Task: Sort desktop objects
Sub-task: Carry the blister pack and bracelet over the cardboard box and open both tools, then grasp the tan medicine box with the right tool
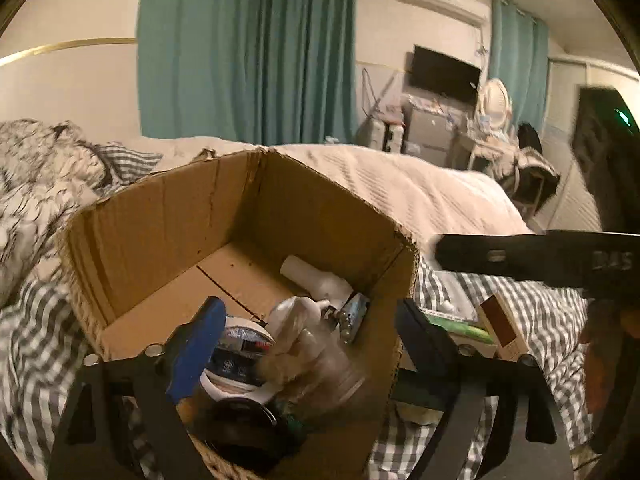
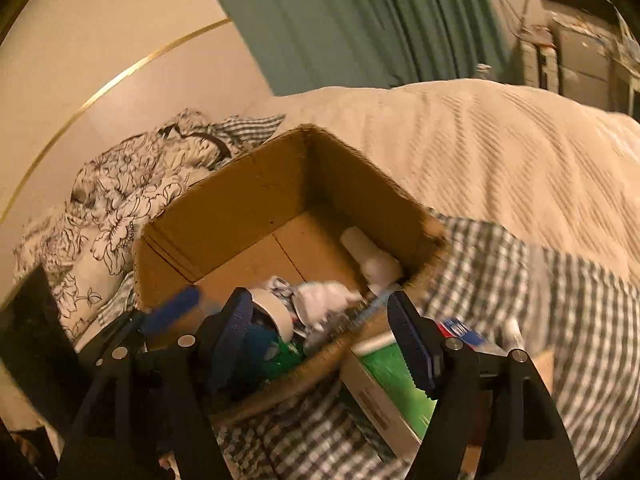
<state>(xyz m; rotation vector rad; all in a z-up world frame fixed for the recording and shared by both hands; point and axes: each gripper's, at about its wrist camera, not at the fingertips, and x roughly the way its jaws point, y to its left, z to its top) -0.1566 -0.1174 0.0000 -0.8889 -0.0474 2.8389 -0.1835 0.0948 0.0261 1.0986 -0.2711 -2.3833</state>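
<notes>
Over the bed, left wrist view: the cardboard box (image 1: 240, 240) sits on the checked bedding (image 1: 520, 304), open top up, evidently serving as the collection bin. The left gripper (image 1: 304, 340) hangs above its near corner, jaws spread wide, blue pads (image 1: 196, 344) either side of the pile. A clear, crinkled plastic item (image 1: 312, 352) shows blurred between the fingers; no pad appears to press on it, so I judge it loose rather than held. Deeper in lie a white bottle (image 1: 316, 280) against the right wall, a round tin or roll with dark printing (image 1: 236, 356), and a small foil-like packet (image 1: 354, 312). Items crowd the near right corner, likely because that is the side reached from. Outside the box, just right of it, a green-topped carton (image 1: 460, 324) and a brown-and-white small box (image 1: 504, 328) rest on the bedding, seemingly still unsorted. The right gripper's dark body crosses the frame at far right. Right wrist view: the right gripper (image 2: 320, 336) is also wide open and holds nothing; its left pad (image 2: 236, 332) sits over the box's contents, its right pad (image 2: 412, 344) over the green-topped carton outside the near wall, straddling the box rim (image 2: 320, 364). White crumpled item (image 2: 324, 300) is motion-blurred. The carton looks the likely next pick.
</notes>
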